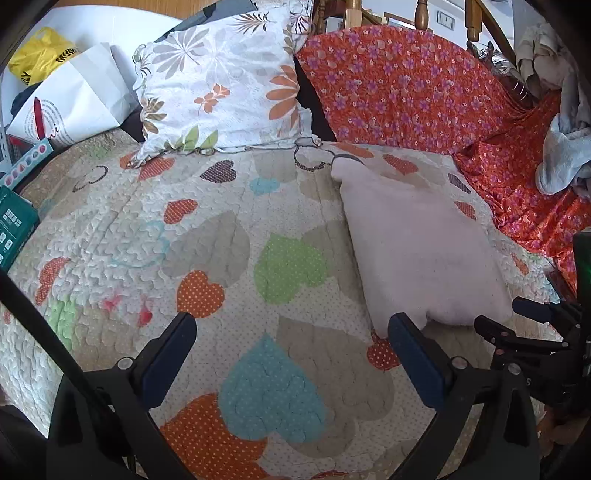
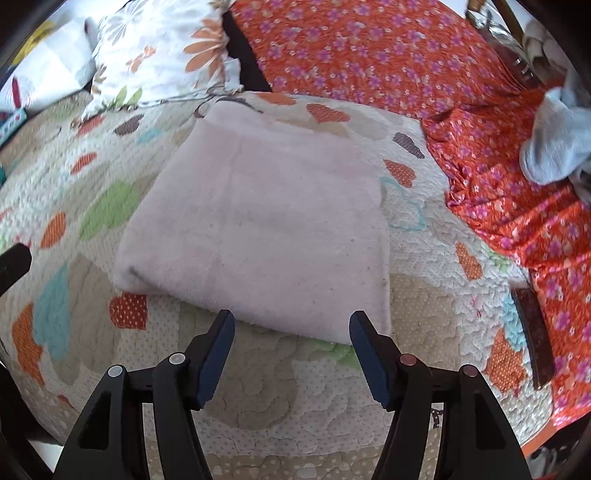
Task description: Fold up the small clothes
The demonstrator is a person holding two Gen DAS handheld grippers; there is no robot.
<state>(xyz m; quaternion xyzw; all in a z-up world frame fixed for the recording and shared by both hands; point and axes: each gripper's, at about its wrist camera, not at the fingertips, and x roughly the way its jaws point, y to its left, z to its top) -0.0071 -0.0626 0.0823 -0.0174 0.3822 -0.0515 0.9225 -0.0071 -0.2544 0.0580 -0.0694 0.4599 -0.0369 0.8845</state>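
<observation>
Daylit bed under heart-patterned quilt (image 1: 236,258), floral pillow (image 1: 221,81) and orange flowered cloth (image 1: 406,88) behind, wooden rails (image 1: 421,11) beyond

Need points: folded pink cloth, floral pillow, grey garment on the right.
folded pink cloth (image 2: 258,221), right wrist view, middle of its top layer
floral pillow (image 1: 221,81), left wrist view, centre of its face
grey garment (image 2: 554,147), right wrist view, its bunched middle

Pale pink cloth (image 2: 255,221), folded into a flat rectangle, lies on the heart-patterned quilt (image 2: 424,314), edges aligned.
</observation>
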